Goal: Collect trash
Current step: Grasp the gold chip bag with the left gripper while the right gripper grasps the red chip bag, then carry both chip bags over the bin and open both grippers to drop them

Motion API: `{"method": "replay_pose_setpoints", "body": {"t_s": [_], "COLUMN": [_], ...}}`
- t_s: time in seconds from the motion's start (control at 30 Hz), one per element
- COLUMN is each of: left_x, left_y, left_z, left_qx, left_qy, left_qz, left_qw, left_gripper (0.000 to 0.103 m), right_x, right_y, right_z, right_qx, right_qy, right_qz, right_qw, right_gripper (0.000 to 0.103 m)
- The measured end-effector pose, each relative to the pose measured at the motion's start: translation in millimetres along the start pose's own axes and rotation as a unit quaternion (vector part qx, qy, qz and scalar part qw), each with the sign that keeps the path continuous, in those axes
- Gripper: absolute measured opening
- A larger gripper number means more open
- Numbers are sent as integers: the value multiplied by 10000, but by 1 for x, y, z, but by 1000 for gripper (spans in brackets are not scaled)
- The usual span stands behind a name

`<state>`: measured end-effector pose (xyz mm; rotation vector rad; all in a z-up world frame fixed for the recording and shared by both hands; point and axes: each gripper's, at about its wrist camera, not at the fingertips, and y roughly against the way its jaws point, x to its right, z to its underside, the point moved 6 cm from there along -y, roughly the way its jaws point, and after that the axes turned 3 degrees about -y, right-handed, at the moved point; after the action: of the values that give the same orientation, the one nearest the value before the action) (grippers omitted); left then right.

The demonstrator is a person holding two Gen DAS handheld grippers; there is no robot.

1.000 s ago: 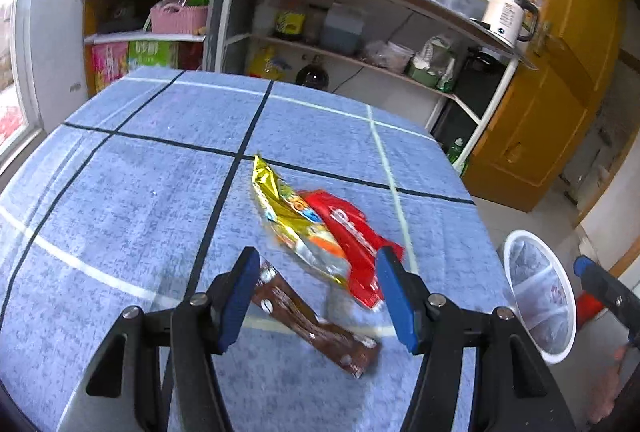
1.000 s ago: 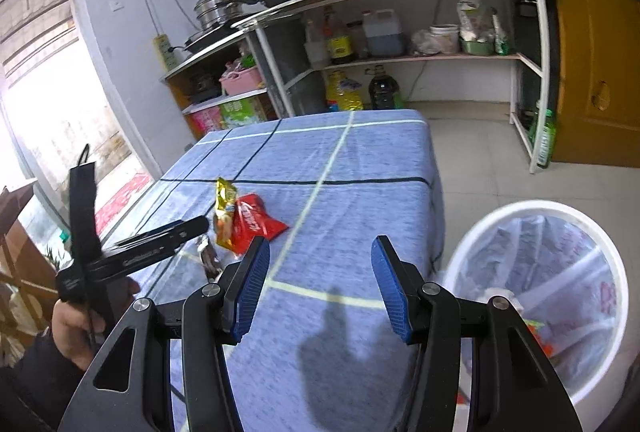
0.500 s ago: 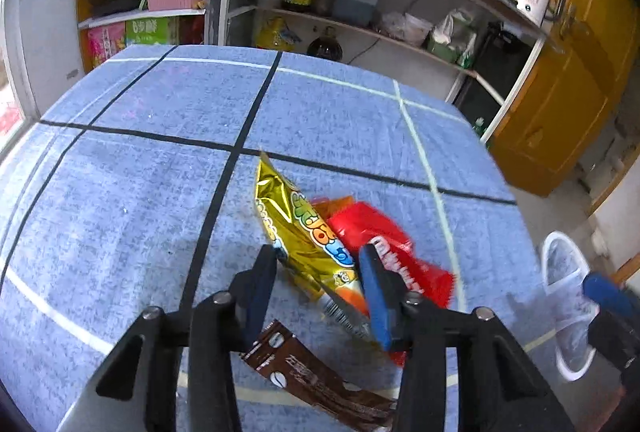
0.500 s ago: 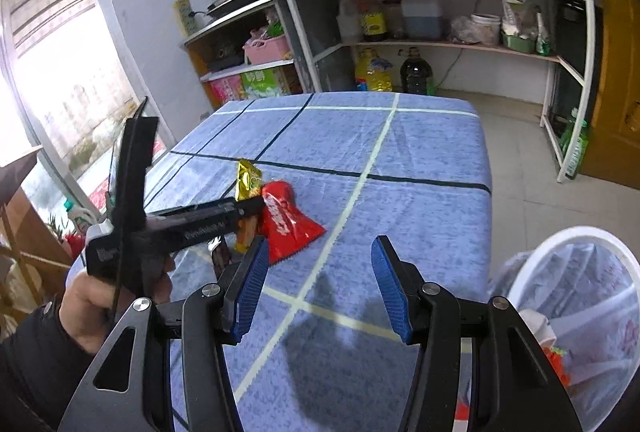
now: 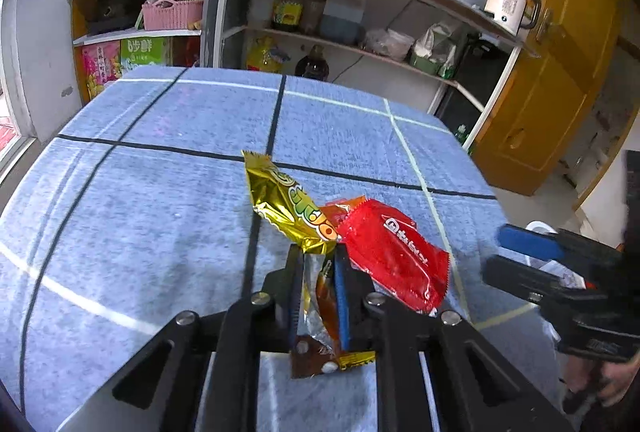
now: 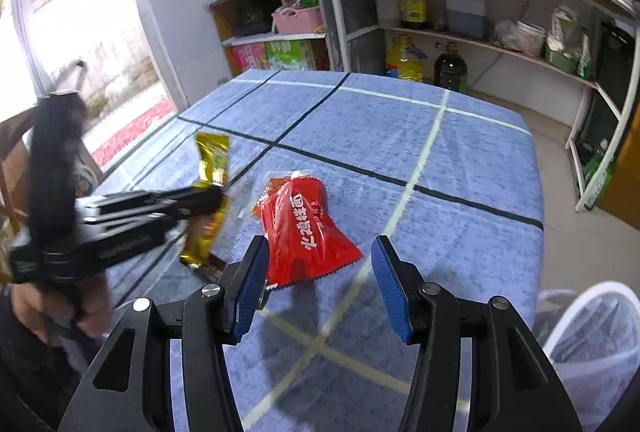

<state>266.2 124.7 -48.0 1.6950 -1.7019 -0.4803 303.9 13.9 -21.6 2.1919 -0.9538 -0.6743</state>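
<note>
Left wrist view: left gripper [image 5: 318,274] pinching gold wrapper [image 5: 288,208]; right gripper [image 6: 316,284] spread, red wrapper [image 6: 306,232] just ahead.

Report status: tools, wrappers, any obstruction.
Left tool shut on gold wrapper, lifted. Right tool open near red wrapper on table. Brown wrapper there too. Bin right; nothing blocking.

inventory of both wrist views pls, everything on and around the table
gold foil snack wrapper: 1, gold, pinched in left gripper, standing up off the cloth
red plastic snack packet: 1, red, flat on table, ahead of right gripper
brown wrapper: 1, brown, on table beneath the gold one
blue checked tablecloth: 1, blue, covers table
white mesh bin: 1, white, on floor off table edge
left gripper: 1, black, blue pads, shut
right gripper: 1, black, blue pads, open
</note>
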Motion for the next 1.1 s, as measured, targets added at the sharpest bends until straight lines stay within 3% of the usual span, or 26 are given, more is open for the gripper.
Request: {"method": "replay_pose_setpoints", "body": {"t_s": [0.33, 0.57, 0.67, 0.77, 0.83, 1.1], "left_x": [-15, -21, -24, -25, -24, -13], "left_y": [20, 23, 24, 25, 25, 25], "left_z": [3, 7, 9, 11, 12, 11], "left_qx": [131, 86, 97, 83, 78, 89], "left_qy": [21, -27, -6, 12, -10, -113], "left_qz": [99, 145, 140, 139, 145, 188], "left_qw": [9999, 9999, 9999, 9999, 9999, 9997], "left_gripper": [15, 15, 15, 15, 15, 15], "right_x": [-19, -23, -20, -16, -14, -13], "right_y": [-46, -70, -70, -69, -66, -53], "right_z": [-7, -3, -3, -3, -3, -3], "right_qx": [-348, -543, -557, -548, -556, -467], "right_qy": [466, 720, 588, 517, 430, 280], "right_qz": [3, 427, 394, 467, 421, 361], "right_qw": [9983, 9950, 9959, 9961, 9966, 9979], "right_gripper": [54, 54, 54, 44, 22, 14]}}
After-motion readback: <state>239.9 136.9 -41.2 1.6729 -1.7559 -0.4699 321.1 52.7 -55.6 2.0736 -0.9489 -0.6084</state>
